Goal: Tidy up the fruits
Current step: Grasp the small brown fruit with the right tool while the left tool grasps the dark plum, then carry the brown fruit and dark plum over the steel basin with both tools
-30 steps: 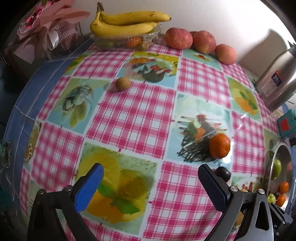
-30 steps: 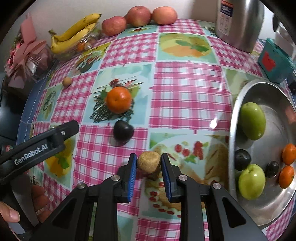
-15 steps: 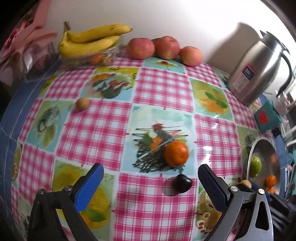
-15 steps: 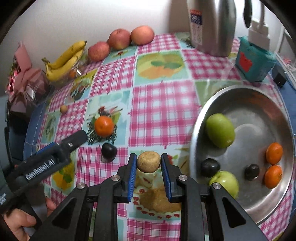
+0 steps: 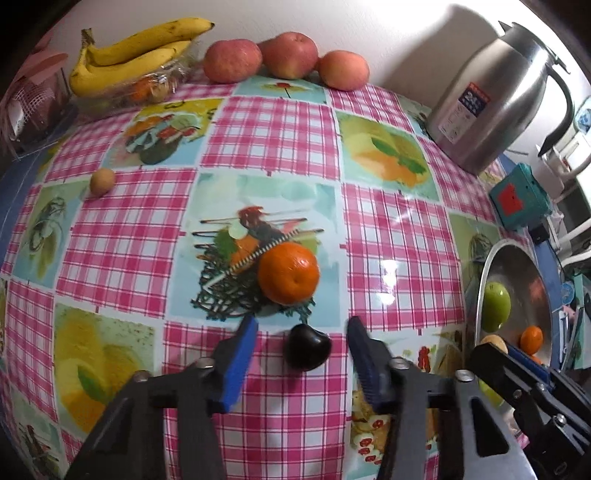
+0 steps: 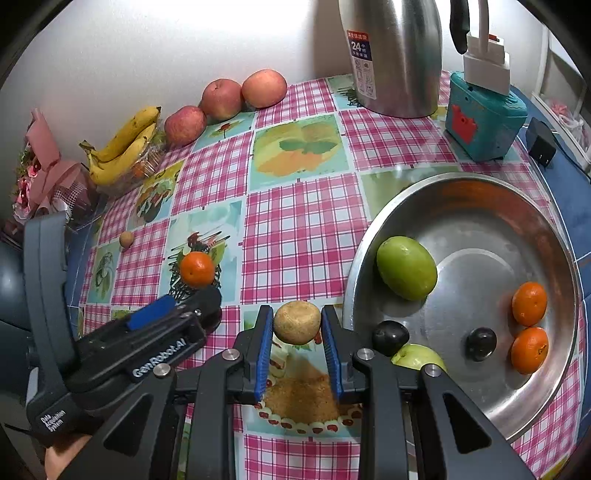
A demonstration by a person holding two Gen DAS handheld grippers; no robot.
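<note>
Dark round plum (image 5: 307, 351) sits between the closing left gripper (image 5: 301, 341) pads, untouched; right gripper (image 6: 298, 325) clamps a tan round fruit (image 6: 297, 322).

You've got bright, even light here, and the wall (image 5: 388, 33) behind blows out nearly white. Glare spots sit on the glossy tablecloth (image 5: 389, 266), and the kettle (image 5: 491, 107) throws a soft shadow on that wall. Your fisheye bends the counter into a dome, corners go black, and the left fingers (image 5: 360, 354) smear with motion blur.
</note>
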